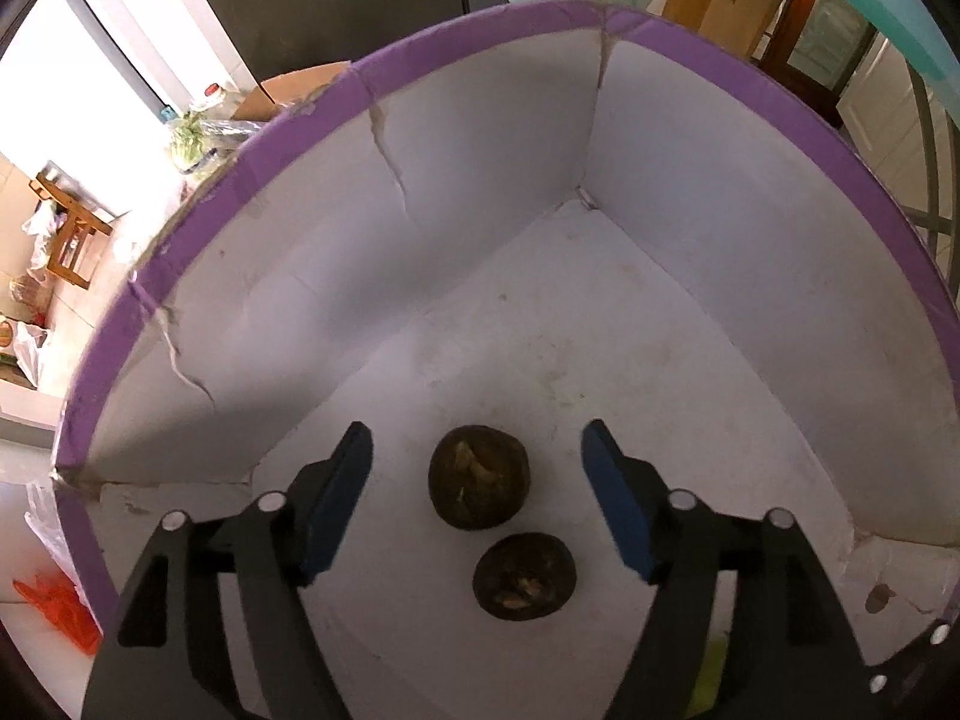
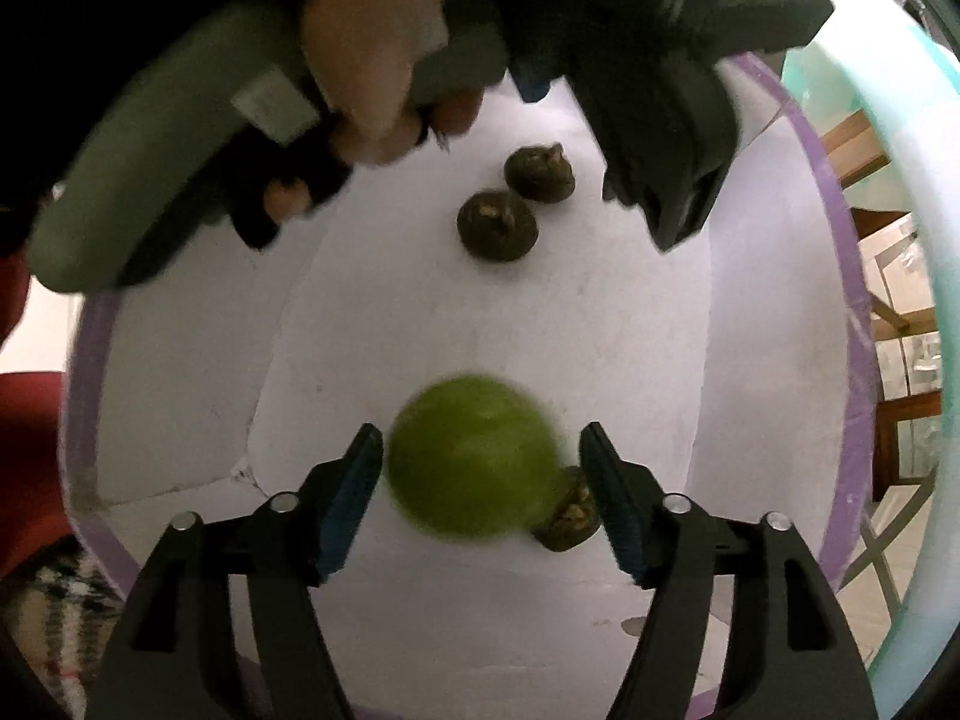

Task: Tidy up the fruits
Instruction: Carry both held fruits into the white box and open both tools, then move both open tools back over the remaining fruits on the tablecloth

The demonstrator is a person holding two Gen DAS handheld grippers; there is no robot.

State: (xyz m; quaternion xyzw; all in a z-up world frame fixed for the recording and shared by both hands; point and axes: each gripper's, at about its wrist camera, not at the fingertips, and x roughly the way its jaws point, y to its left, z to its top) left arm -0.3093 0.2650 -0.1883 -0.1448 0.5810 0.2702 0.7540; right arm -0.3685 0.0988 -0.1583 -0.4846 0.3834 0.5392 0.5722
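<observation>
Both grippers point down into a white box [image 1: 420, 138] with a purple rim, and the step in hand looks like dropping fruit into it. To do it well, let each fruit fall clear of the pads and settle on the box floor before lifting, and lift straight up so the fingers do not knock anything or catch the torn walls.

The left gripper [image 1: 477, 504] stands wide and holds nothing. Two brown fruits lie on the floor between its fingers, apart from both pads: the far fruit [image 1: 479, 483] and the near fruit [image 1: 524, 576] just beside it.

The right gripper [image 2: 480, 501] is also wide. A green fruit [image 2: 468, 459], blurred, sits between its pads; it seems free of them, with a gap on the right side, though the left pad is very close. A third brown fruit [image 2: 570, 516] lies against the green one, by the right finger. In this view the brown pair lies farther off, under the hand [image 2: 366, 48] that carries the left gripper.
</observation>
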